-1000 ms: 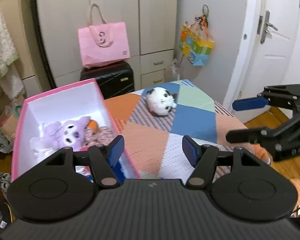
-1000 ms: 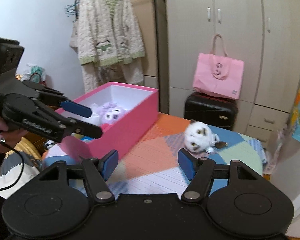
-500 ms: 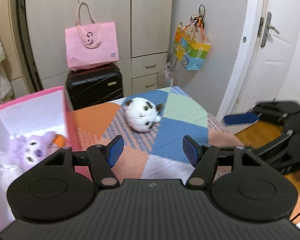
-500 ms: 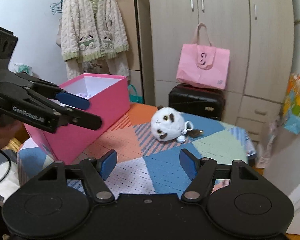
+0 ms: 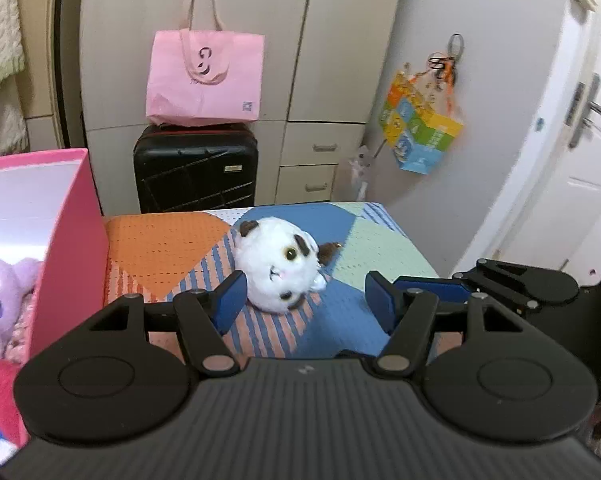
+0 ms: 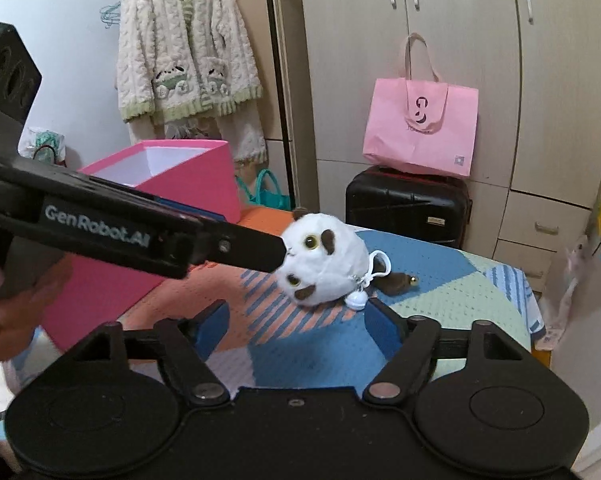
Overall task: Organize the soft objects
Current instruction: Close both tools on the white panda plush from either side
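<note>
1. At the left edge of my left view, the pink box (image 5: 72, 240) is cut off; only part of the purple plush (image 5: 4, 284) inside it shows.
2. My left gripper (image 5: 302, 300) stands open, nothing pressed between its pads; the white plush (image 5: 278, 268) lies on the patchwork cover (image 5: 168, 240) just past its left finger, at frame centre.
3. At lower right of that view, my right gripper (image 5: 428, 286) is partly hidden behind my left one.
4. In my right view, my left gripper's arm crosses from the left and covers part of the plush.
5. My right gripper (image 6: 296, 328) is open and empty; its jaws have just been widening.
6. A second ago the plush sat far smaller and higher in both views; the box filled more of the left view.
</note>
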A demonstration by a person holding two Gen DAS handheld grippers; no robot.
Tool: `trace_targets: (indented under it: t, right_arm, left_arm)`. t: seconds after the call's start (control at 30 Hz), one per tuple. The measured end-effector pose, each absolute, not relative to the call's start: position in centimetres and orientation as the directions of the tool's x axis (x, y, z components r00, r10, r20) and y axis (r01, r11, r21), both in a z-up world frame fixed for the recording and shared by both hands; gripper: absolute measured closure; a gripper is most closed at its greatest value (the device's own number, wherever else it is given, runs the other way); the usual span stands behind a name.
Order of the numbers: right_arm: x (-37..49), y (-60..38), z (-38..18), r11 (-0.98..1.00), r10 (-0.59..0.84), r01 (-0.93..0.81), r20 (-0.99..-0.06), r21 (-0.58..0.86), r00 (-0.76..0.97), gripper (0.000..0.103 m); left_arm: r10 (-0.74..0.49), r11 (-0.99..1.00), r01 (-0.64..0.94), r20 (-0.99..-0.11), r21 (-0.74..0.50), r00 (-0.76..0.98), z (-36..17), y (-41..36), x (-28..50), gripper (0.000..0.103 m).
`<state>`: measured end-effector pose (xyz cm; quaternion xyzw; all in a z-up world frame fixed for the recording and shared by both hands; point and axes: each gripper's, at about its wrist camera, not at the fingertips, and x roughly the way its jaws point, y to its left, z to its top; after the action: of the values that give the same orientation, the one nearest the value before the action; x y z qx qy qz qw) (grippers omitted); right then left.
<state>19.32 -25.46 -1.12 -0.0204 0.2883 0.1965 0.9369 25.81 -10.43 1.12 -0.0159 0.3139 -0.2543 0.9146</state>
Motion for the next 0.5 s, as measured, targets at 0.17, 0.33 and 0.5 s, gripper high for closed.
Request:
trace_targets:
  t: [0.17, 0.33, 0.5]
  right_arm:
    - [21.5, -24.9, -2.5, 0.937, 0.303, -0.348, -0.552, 0.026, 0.777, 0.021]
    - [23.7, -24.7, -3.0, 0.918, 0.346, -0.395, -0.529, 0.022, 0.775, 0.015]
    - [25.6, -23.8, -4.1, 0.900, 0.374, -0.435, -0.518, 0.004, 0.769, 0.015]
  left_arm:
    - [-0.424, 0.904, 0.364, -0.595, -0.226, 0.683, -0.7, -11.0, 28.7, 0.040]
    - [-0.404, 0.915, 0.321, -0.599, -0.246, 0.692, -1.9, -11.1, 29.9, 0.041]
    - [-0.429, 0.903, 0.329, -0.605, -0.276, 0.671, -2.9, -11.2, 30.7, 0.052]
